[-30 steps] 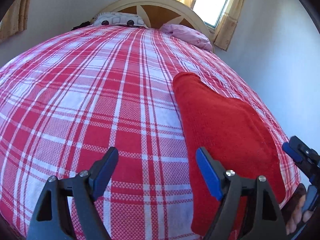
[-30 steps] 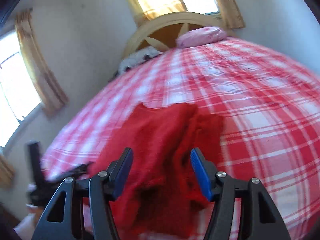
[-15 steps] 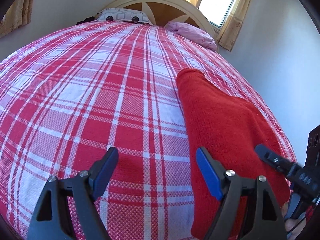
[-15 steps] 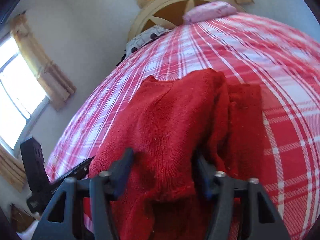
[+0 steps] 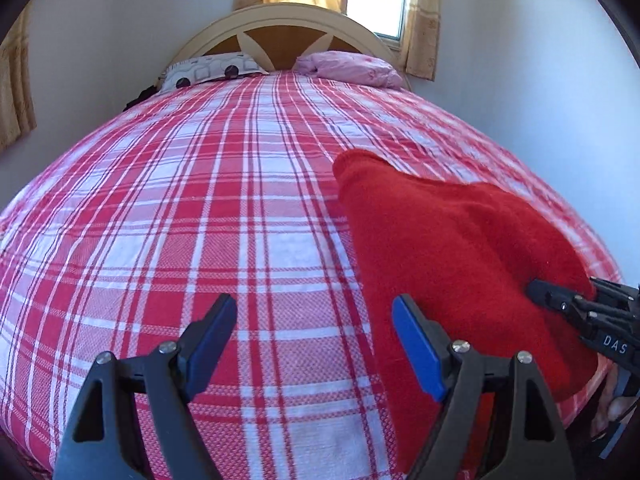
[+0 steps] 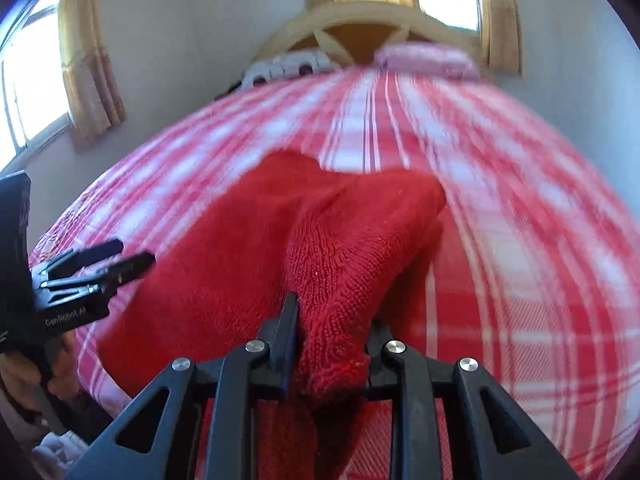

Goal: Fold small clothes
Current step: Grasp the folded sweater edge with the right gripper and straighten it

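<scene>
Red knit sweater (image 5: 452, 248) lies near the right foot-end edge of the plaid bedspread (image 5: 200, 208), one layer folded over on top. My right gripper (image 6: 332, 344) is clamped on a bunched fold of that sweater, raised slightly off the fabric below. My left gripper (image 5: 314, 340) is spread wide and holds nothing, its fingers above the bedspread just beside the sweater's left edge. Two pillows (image 5: 348, 66) sit against the headboard (image 5: 280, 20).
</scene>
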`<state>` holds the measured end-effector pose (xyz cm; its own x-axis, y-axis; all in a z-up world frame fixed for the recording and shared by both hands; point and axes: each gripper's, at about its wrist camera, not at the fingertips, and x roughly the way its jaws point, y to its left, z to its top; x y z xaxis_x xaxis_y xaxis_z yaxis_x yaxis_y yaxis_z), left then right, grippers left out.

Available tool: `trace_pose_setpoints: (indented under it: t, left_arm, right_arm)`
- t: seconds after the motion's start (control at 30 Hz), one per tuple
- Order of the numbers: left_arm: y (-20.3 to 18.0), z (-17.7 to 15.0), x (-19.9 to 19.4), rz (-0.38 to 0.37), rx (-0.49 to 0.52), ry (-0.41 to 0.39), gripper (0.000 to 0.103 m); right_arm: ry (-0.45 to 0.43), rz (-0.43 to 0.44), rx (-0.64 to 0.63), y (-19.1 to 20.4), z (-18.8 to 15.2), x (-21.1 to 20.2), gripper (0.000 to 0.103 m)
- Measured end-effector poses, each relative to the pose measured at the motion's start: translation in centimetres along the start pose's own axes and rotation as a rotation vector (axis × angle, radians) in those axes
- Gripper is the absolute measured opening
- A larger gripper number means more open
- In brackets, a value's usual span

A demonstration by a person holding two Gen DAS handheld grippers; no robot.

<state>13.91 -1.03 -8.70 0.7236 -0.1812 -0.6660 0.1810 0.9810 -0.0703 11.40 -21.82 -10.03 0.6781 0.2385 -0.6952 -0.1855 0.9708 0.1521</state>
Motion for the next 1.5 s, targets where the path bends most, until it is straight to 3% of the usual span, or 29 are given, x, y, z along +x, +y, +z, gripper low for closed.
trace_pose_setpoints:
  t: [0.13,0.23,0.33,0.43,0.5,0.63,0.8,0.87,1.07,1.23,1.33,1.43,1.5]
  left_arm:
    - [-0.2,-0.4,0.1,0.045,0.015,-0.026,0.083]
    - [0.7,0.2,-0.3,0.029,0.003,-0.006,0.083]
    - [2.0,0.9,-1.8,0.013,-0.026,-0.035,0.083]
    - [1.5,1.6,-2.9,-0.011,-0.017,-0.067,0.083]
    - [0.3,1.8,-3.2,-0.037,0.01,-0.075,0.083]
    - [-3.5,0.8,-2.8,-0.057,0.111,-0.067,0.083]
    - [-4.5,-1.9,-0.1,-0.047,0.109,0.068,0.085]
    - [-4.6,-2.3,-0.2,-0.046,0.091,0.076,0.085]
    - [-5.2,-2.6,-0.9,-0.02,0.125,0.073,0.085]
    - [-4.4,-2.9,-0.9,-0.057,0.089,0.096,0.085]
    - [-4.1,-2.6,-1.4,-0.096,0.062,0.115,0.084]
    - [-3.7,-2.3,-1.7,-0.138,0.032,0.14,0.083]
    - [-3.6,-1.8,-2.3,-0.144,0.033,0.124,0.083]
  right_arm:
    - [-0.028,0.049,0.048,-0.9,-0.3,0.2,0.027]
    - [-0.037,0.078,0.03,-1.4,-0.1,0.2,0.037]
    - [-0.092,0.126,0.142,-3.4,0.1,-2.1,0.041]
    - [-0.198,0.053,0.147,-3.2,-0.3,-5.8,0.041]
    - [-0.195,0.046,0.099,-1.6,-0.7,-6.7,0.036]
    - [-0.138,0.118,0.048,1.8,-2.1,-5.9,0.034]
    - [-0.009,0.107,0.125,1.0,-5.1,-2.0,0.032]
    - [-0.057,0.138,0.164,0.3,-6.0,-2.4,0.032]
    - [-0.044,0.125,0.174,0.3,-6.0,-2.8,0.032]
    - [-0.012,0.127,0.163,0.8,-6.5,-4.5,0.034]
    - [-0.069,0.119,0.131,1.2,-5.3,-6.7,0.034]
    - [-0.132,0.068,0.117,0.9,-3.5,-7.5,0.053]
    - [-0.149,0.023,0.103,0.8,-2.1,-7.0,0.055]
